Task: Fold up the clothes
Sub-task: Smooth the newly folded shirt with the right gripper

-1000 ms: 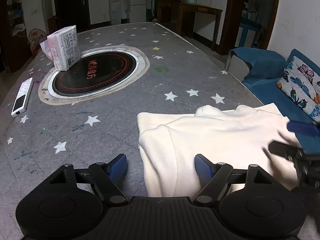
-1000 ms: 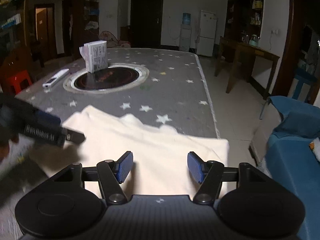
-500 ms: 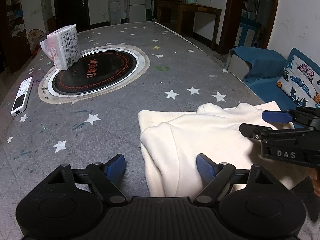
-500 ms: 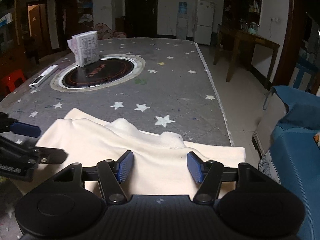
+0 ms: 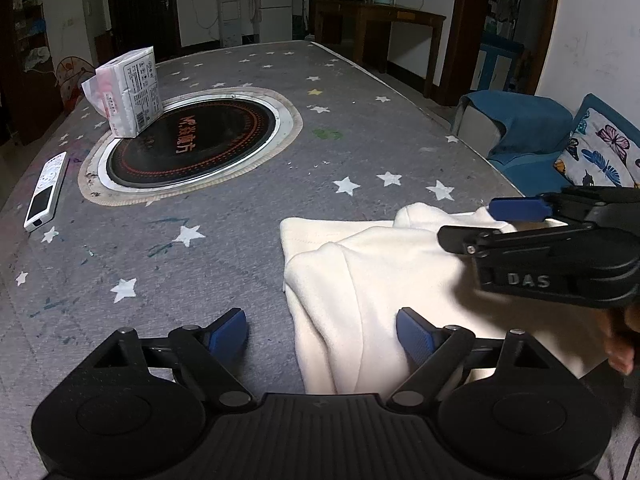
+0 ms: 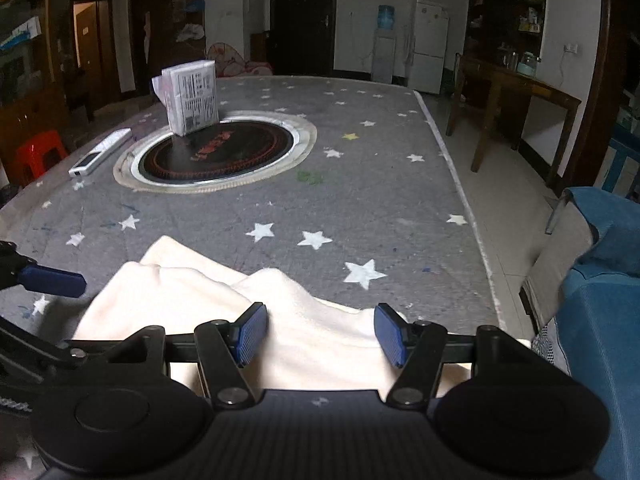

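Two claws are mine, one in each hand, and both sit low over the near edge of the table (image 5: 224, 240). My left claw (image 5: 322, 336) has its jaws opening, the blue pads wide apart; the left pad hangs over bare grey cloth while the right pad is over the garment (image 5: 384, 280), and neither presses on it. The garment's left edge runs between them. My right claw (image 6: 322, 334) stands open too, its pads apart over the cream fabric with a raised fold lying between them, not pinched as far as I can see.

The garment (image 6: 280, 312) is a cream, fleecy piece lying partly folded at the table's near right corner, one layer doubled over another, with a small hump along its far edge. In the left view my right claw (image 5: 512, 220) comes in from the right above that far edge, one blue pad near the hump; part of my hand (image 5: 620, 340) shows under it. In the right view one blue pad of my left claw (image 6: 52, 280) pokes in from the left, just beside the garment.

Farther out, the starred grey tablecloth is bare up to a round black hob (image 5: 192, 148) set into the table. A white packet (image 5: 128, 92) stands upright on the hob's far left rim, and a white remote (image 5: 46, 190) lies to its left. Beyond the table's right edge is a blue sofa (image 5: 520, 136) with a butterfly cushion (image 5: 608, 156).
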`<state>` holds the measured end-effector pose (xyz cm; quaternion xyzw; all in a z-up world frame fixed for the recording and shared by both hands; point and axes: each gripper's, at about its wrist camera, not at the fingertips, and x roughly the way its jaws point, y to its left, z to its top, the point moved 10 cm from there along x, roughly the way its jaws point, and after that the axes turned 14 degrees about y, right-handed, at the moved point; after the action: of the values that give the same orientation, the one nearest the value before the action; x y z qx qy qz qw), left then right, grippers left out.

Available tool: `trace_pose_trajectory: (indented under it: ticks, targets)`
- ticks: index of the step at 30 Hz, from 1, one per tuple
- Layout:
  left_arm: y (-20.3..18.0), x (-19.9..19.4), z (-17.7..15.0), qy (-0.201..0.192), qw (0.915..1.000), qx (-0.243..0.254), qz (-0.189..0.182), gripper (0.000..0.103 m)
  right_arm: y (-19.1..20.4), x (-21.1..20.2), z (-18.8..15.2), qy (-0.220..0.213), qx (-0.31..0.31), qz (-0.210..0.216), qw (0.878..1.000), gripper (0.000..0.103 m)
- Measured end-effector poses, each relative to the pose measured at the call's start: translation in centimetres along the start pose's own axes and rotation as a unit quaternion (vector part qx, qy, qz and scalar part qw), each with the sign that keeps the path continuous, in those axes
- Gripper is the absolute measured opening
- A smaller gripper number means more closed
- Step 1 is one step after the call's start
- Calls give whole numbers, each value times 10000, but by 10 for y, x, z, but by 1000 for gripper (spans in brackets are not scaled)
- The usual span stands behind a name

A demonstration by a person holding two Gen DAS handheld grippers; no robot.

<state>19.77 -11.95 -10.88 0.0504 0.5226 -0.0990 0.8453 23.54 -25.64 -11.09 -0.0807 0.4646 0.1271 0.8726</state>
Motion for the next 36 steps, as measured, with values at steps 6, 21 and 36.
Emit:
trace_pose_trajectory:
  ticks: [6, 21, 36]
  targets:
    - [1, 1, 0, 1, 10000, -30, -2, 87, -1, 4, 2, 10, -6, -46, 10000, 61]
    - [3, 1, -1, -3, 10000, -80, 1, 90, 2, -32, -24, -61, -83, -30, 9999, 61]
    - [7, -2, -3, -34, 9999, -152, 45, 92, 38, -64, -75, -253, -720, -376, 9964, 64]
